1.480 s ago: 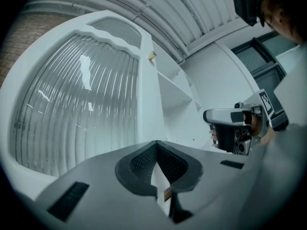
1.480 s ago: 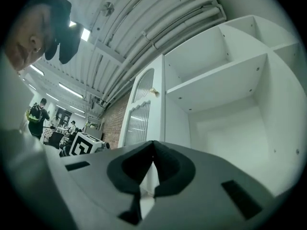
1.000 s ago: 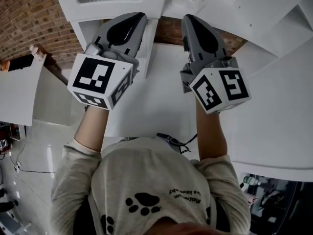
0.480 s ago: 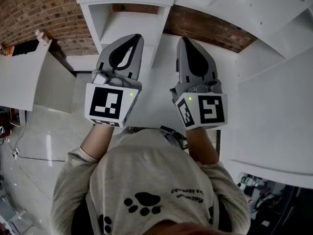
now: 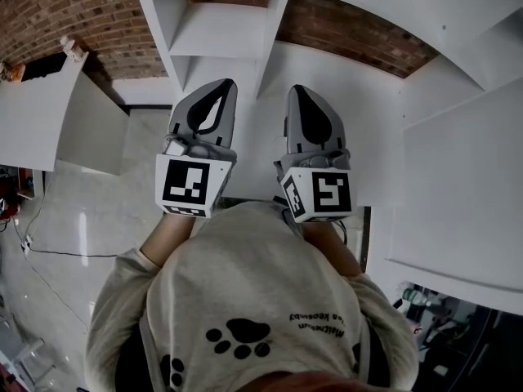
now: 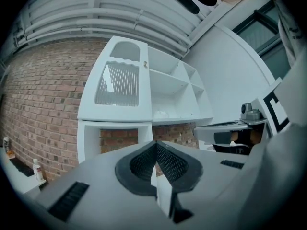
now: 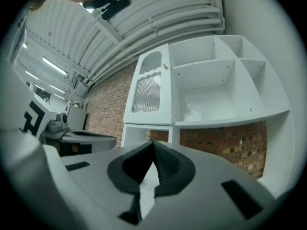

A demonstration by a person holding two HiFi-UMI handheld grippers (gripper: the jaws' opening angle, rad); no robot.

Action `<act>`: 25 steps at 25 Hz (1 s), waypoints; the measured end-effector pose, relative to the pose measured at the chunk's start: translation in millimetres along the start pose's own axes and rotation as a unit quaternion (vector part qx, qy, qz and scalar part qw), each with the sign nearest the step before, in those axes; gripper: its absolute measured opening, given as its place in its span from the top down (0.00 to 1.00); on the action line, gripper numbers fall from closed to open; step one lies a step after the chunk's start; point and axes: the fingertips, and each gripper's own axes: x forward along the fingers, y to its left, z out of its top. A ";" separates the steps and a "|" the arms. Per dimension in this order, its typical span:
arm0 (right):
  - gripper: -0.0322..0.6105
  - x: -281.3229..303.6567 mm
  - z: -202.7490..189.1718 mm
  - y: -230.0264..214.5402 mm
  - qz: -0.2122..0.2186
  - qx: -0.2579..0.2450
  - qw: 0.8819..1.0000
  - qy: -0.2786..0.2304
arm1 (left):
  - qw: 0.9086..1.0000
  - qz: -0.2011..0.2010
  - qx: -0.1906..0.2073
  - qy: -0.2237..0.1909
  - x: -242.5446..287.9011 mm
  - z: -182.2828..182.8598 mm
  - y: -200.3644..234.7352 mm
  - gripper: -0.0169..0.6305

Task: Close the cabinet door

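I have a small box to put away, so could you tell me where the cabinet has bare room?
The wide shelf is bare right of a small white bundle. The upper compartment and the two narrow compartments at right look empty. Nowhere is crowded.

Grey left gripper [image 5: 216,90], right gripper [image 5: 299,95]; marker cubes [image 5: 191,184]; paw-print sweatshirt [image 5: 245,288]

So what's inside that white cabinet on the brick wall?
The open shelves look bare except for one pale crumpled thing in a lower compartment. Whatever sits behind the ribbed door is hidden from here.
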 end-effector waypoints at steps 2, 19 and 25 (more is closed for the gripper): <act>0.94 -2.9 -5.7 5.7 0.002 0.001 1.000 0.003 | 1.000 0.001 0.001 0.003 -4.2 -6.2 -2.3 0.96; 0.94 -6.4 -34.7 16.0 0.027 0.034 0.999 0.019 | 1.000 -0.002 -0.003 0.021 -10.2 -28.4 -9.8 0.96; 0.94 -9.3 -37.8 9.5 0.034 0.032 0.999 0.021 | 1.000 -0.008 -0.006 0.016 -5.2 -28.7 -21.1 0.96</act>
